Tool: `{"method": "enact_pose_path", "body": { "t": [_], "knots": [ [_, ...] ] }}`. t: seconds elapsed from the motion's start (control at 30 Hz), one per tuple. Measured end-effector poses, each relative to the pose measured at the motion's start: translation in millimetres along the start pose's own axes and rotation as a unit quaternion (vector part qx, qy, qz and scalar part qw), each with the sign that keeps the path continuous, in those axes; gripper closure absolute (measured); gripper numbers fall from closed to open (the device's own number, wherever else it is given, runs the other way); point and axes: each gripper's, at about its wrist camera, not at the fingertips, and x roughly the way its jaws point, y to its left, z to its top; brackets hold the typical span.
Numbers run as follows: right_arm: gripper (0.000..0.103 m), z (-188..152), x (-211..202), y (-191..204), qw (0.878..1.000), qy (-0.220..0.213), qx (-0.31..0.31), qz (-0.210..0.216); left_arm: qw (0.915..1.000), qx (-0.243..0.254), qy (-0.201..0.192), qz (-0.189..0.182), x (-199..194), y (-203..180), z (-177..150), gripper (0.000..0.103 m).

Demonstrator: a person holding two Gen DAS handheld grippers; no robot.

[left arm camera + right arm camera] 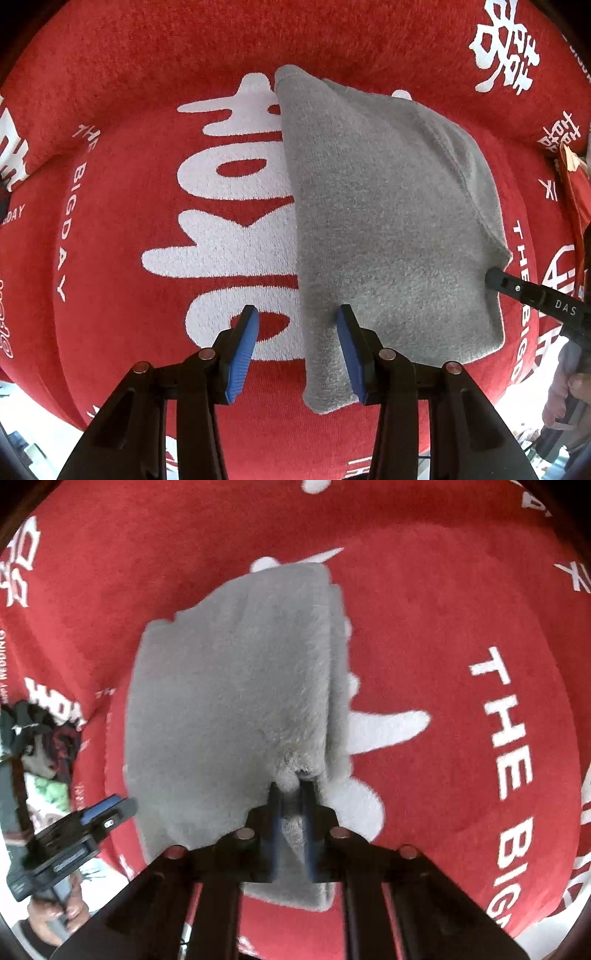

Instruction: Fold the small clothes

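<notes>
Grey knit garment (388, 221) lying folded on a red cloth (129, 110) printed with large white characters and the words "THE BIG DAY". Seen from the left wrist camera: long axis running from near edge to far edge, leaning slightly leftward toward the top, one narrow end close to the camera and the other tapering to a hemmed corner far up the picture. Straight folded edge down the left side; seams and a second layer showing along the right side. Seen from the right wrist camera: same long axis pointing away from the lens, a raised fold ridge running lengthwise near the right edge.

Left hand-held gripper (297, 343) pointing down over the near end, blue pads spread apart, nothing pinched; right pad over the grey fabric, left pad over the red cloth, contact with either impossible to tell. Same tool visible at lower left in the right wrist view, gripped in a person's hand (55, 915).

Right hand-held gripper (291, 805) pressed nearly together on a bunched tuck of the garment at its near right corner, grey fabric squeezed between the blue pads and puckered just ahead of the tips. Its black tip entering the left wrist view from the right, meeting the garment's right edge.

Dark bundled items (40, 746) at the far left beyond the cloth, blurred.
</notes>
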Motion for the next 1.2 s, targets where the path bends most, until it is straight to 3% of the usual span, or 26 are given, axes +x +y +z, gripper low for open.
{"method": "enact_pose_path", "body": {
  "t": [0.3,0.37,0.4,0.43,0.6,0.63,0.7,0.73,0.77,0.8,1.0,1.1,1.2],
  "knots": [
    [0.091,-11.0,-16.3,-14.1,1.0,0.002,0.02,0.023,0.9999,-0.014,0.004,0.003,-1.5,7.0,3.3,0.057],
    [0.091,-12.8,-21.4,-12.3,1.0,-0.001,0.012,0.019,0.9998,-0.018,0.01,0.003,-0.1,8.3,4.3,0.04],
    [0.091,-13.3,-22.5,-11.3,1.0,-0.002,0.01,0.017,0.9997,-0.021,0.006,0.008,-1.4,8.9,4.5,0.018],
    [0.091,-14.0,-24.0,-10.8,1.0,-0.001,0.009,0.016,0.9997,-0.022,-0.002,0.011,-3.9,9.2,4.5,0.012],
    [0.09,-16.2,-25.7,-8.2,1.0,0.003,0.003,0.02,0.9995,-0.022,-0.012,0.018,-8.9,8.2,6.5,0.012],
    [0.086,-16.7,-26.1,-8.3,1.0,0.005,0.002,0.02,0.9995,-0.022,-0.012,0.019,-8.9,8.3,7.0,0.012],
    [0.069,-15.7,-25.8,-7.8,1.0,0.007,0.0,0.021,0.9994,-0.024,-0.014,0.021,-9.7,8.6,7.9,0.012],
    [0.056,-16.2,-26.8,-8.1,1.0,0.007,0.0,0.022,0.9993,-0.027,-0.015,0.02,-9.6,8.5,8.3,0.01],
    [0.053,-17.1,-28.5,-8.7,1.0,0.007,-0.001,0.023,0.9992,-0.032,-0.013,0.02,-9.3,9.0,9.0,0.004],
    [0.053,-17.9,-29.7,-9.3,1.0,0.007,-0.002,0.023,0.999,-0.036,-0.012,0.022,-8.7,9.6,9.4,0.0],
    [0.051,-12.8,-34.2,-19.0,1.0,0.004,0.006,0.024,0.9987,-0.045,-0.005,0.023,-3.0,10.5,15.5,0.0],
    [0.051,-1.9,-34.9,-22.0,0.999,-0.008,0.009,0.03,0.9983,-0.056,-0.007,0.012,-1.1,13.4,23.3,0.0],
    [0.051,16.9,-31.0,-21.8,0.999,-0.024,0.009,0.046,0.9975,-0.064,-0.017,0.025,1.8,15.5,33.0,0.0]
  ]
}}
